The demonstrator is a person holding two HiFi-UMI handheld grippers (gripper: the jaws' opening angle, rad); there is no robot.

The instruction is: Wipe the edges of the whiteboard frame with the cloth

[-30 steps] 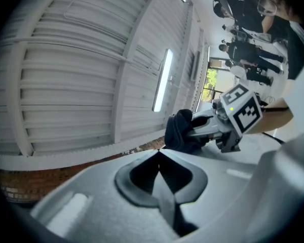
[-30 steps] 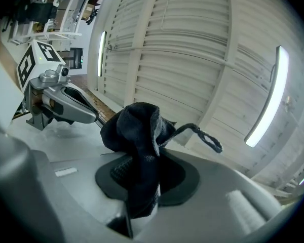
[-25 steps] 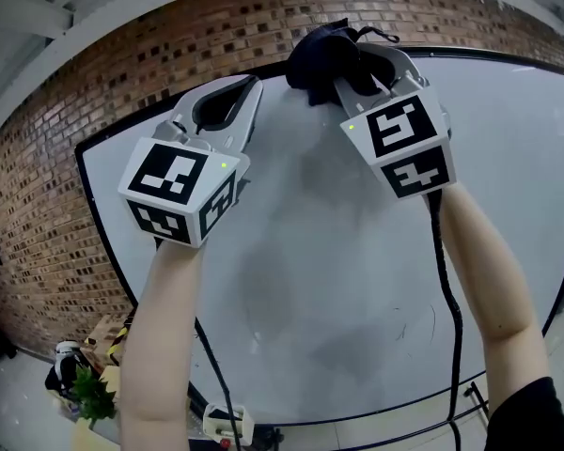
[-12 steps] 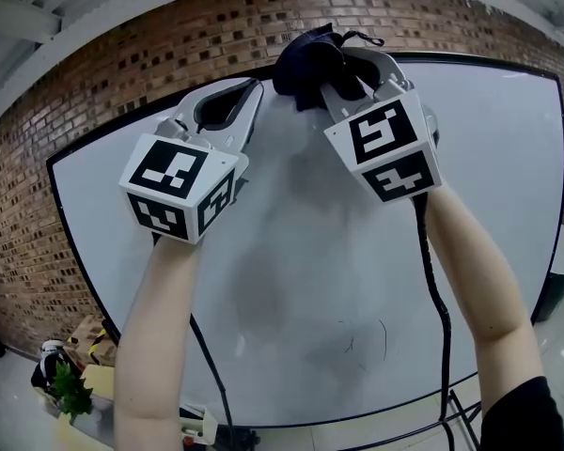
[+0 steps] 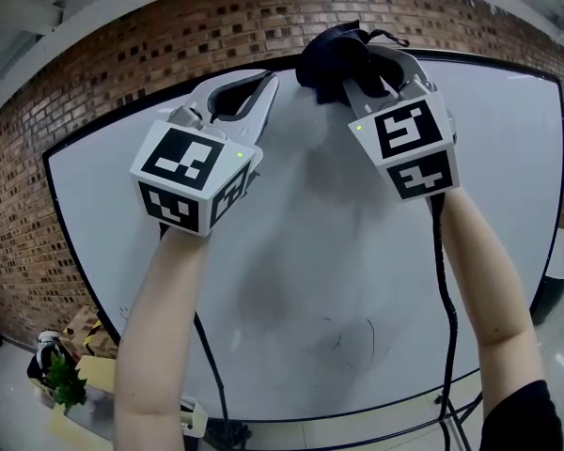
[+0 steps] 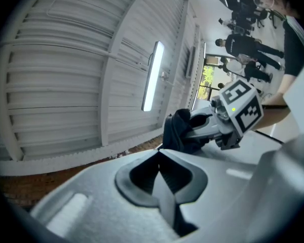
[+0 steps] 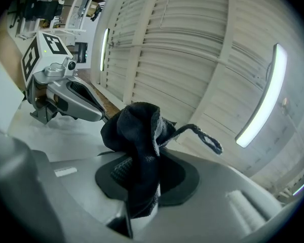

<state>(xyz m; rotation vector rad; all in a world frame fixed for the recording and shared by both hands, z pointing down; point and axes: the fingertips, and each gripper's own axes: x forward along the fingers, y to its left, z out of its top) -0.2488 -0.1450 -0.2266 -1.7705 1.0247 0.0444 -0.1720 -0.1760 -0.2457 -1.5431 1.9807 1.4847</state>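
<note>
The whiteboard [image 5: 338, 252] hangs on a brick wall, edged by a thin black frame [image 5: 493, 61]. My right gripper [image 5: 357, 59] is shut on a bunched dark cloth [image 5: 331, 53], which presses against the top frame edge. In the right gripper view the cloth [image 7: 137, 135] bulges out between the jaws, and a loose loop trails to the right. My left gripper [image 5: 249, 92] is shut with nothing in it. Its tips rest on the board just below the top frame, left of the cloth. The left gripper view shows its jaws closed together, with the cloth [image 6: 180, 133] just beyond them.
A brick wall [image 5: 94, 83] surrounds the board. Faint pen marks [image 5: 352, 336] sit low on the board. A plant [image 5: 61, 379] and boxes stand on the floor at lower left. Cables [image 5: 446, 299] hang from both grippers. People [image 6: 245, 47] stand far off.
The right gripper slid the cloth left along the top frame, then back right. The left gripper shifted a little right and up, still shut.
</note>
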